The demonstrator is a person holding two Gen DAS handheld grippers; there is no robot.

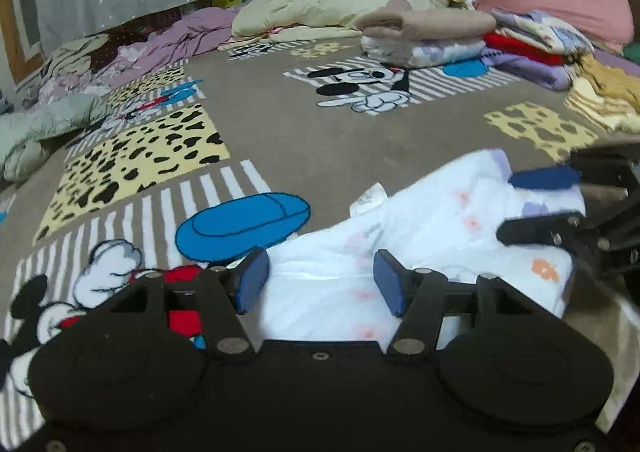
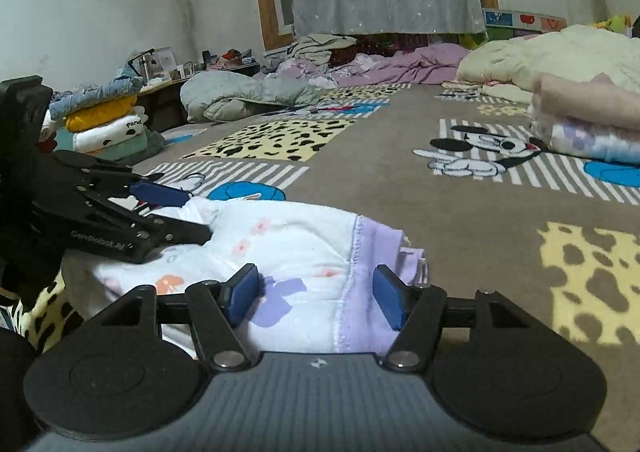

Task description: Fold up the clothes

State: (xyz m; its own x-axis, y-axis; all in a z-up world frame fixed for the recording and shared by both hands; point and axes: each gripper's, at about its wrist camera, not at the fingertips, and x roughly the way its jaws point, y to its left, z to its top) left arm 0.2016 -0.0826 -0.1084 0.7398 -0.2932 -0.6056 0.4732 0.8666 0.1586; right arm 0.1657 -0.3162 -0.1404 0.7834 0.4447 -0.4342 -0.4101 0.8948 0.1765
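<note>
- White floral garment (image 1: pixel 420 236) is lying bunched on the cartoon-print blanket (image 1: pixel 280 123), near edge.
- Left gripper (image 1: pixel 322 282) is hovering over it, jaws spread wide, gripping nothing.
- Right gripper (image 2: pixel 318 298) is sitting over the lilac hem (image 2: pixel 372 252), jaws apart too, empty.
- Folded stack (image 1: pixel 428 33) is sitting well behind.

The left tool (image 1: pixel 322 282) is reaching forward and low, its two blue-padded fingers (image 1: pixel 253 279) standing wide apart with nothing clamped between them. The right tool (image 2: pixel 318 298) is doing likewise, its blue pads (image 2: pixel 390 302) spread open and level with each other. The two tools are sitting near one another: each is showing at the edge of the other's camera, the right one off to the left tool's right, the left one off to the right tool's left, both angling inward.
</note>
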